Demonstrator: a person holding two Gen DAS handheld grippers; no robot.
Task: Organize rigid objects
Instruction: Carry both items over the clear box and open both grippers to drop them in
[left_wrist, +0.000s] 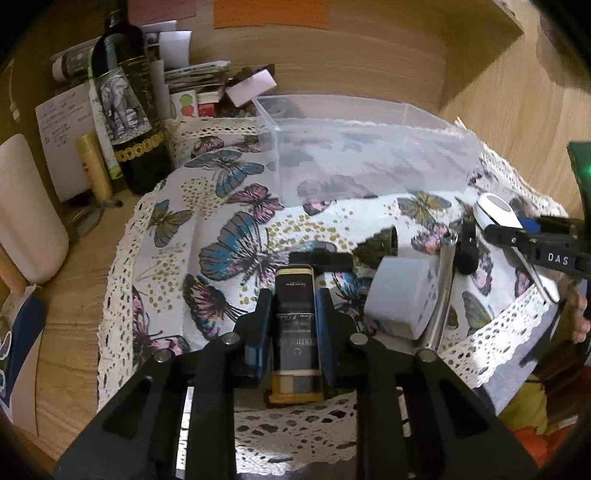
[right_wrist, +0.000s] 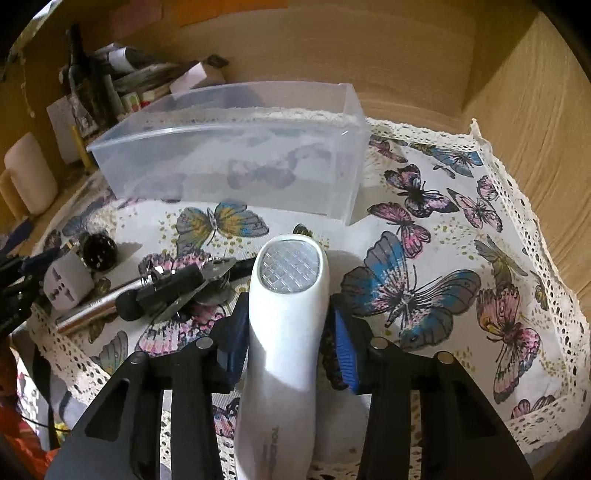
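My left gripper (left_wrist: 294, 295) is shut on a black and gold tube (left_wrist: 295, 325), held just above the butterfly cloth (left_wrist: 207, 229). My right gripper (right_wrist: 290, 325) is shut on a white flashlight (right_wrist: 288, 295) with a round textured lens; it also shows in the left wrist view (left_wrist: 496, 212) at the right. A clear plastic bin (left_wrist: 369, 155) stands beyond both grippers, also in the right wrist view (right_wrist: 236, 162). On the cloth lie a white travel adapter (left_wrist: 400, 299), a silver metal rod (left_wrist: 443, 291), a dark round object (right_wrist: 99, 251) and a black clip-like tool (right_wrist: 173, 288).
A dark wine bottle (left_wrist: 125, 103), papers and small boxes (left_wrist: 192, 81), a yellow tube (left_wrist: 94, 166) and a pale bottle (left_wrist: 26, 210) crowd the left side of the wooden desk. Wooden walls (right_wrist: 535, 129) close the back and right.
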